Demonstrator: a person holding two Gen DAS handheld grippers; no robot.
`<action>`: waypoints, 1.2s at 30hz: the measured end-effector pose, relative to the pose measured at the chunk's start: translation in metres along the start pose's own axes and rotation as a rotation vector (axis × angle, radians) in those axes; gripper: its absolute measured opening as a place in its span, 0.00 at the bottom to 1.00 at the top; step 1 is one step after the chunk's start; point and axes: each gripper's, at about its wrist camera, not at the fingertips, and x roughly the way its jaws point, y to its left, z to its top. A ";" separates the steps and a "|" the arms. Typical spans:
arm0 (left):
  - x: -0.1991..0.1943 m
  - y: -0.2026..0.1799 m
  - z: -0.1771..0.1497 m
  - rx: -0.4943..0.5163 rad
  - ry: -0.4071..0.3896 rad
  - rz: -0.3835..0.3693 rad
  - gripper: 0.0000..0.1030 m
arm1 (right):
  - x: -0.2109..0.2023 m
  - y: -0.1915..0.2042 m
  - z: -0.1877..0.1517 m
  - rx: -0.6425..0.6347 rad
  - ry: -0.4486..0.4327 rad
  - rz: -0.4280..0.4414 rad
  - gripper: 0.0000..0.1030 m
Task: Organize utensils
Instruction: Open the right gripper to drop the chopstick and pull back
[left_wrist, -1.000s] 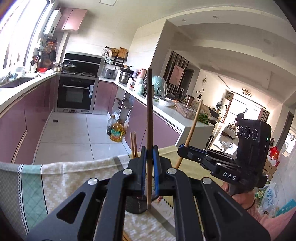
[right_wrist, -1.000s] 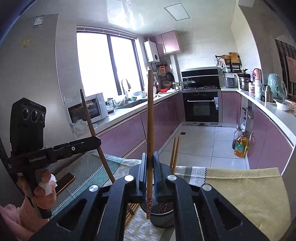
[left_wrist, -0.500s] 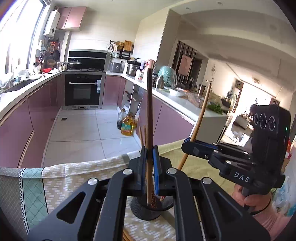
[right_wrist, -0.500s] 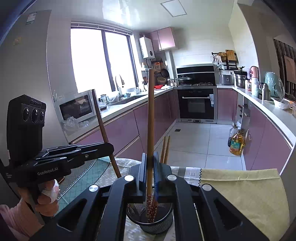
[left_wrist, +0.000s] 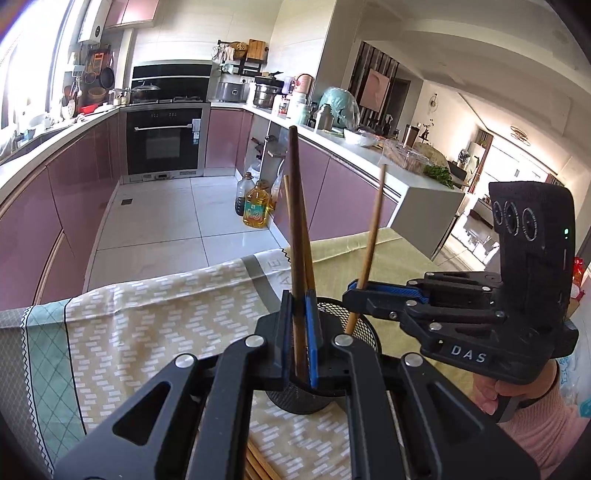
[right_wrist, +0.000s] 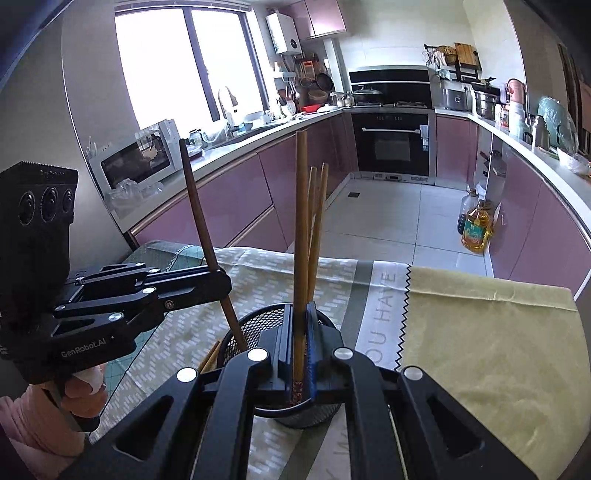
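Pink-cabinet kitchen behind a cloth-covered table (right_wrist: 480, 325), black mesh cup (right_wrist: 258, 325) with two pale chopsticks (right_wrist: 318, 221) upright inside, left gripper (left_wrist: 300, 332) clamped on a dark brown chopstick (left_wrist: 295, 221), right gripper (right_wrist: 300, 354) clamped on a tan chopstick (right_wrist: 301, 221), both tips dipping into the cup.

My grippers (left_wrist: 299, 328): matt black plastic, blue pads. Chopsticks (right_wrist: 301, 236): smooth wood. Holder (right_wrist: 255, 328): black wire mesh. Tablecloth (right_wrist: 480, 332): woven cloth, matt. Floor (left_wrist: 155, 221): glossy tile.
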 end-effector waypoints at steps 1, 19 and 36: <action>0.002 0.000 0.001 -0.001 0.002 0.002 0.07 | 0.003 -0.001 -0.001 0.005 0.004 0.001 0.06; 0.015 -0.005 -0.003 -0.041 0.025 0.000 0.12 | -0.002 -0.007 -0.003 0.042 -0.044 -0.003 0.18; -0.072 0.020 -0.071 -0.041 -0.086 0.240 0.78 | -0.033 0.060 -0.053 -0.121 -0.056 0.150 0.53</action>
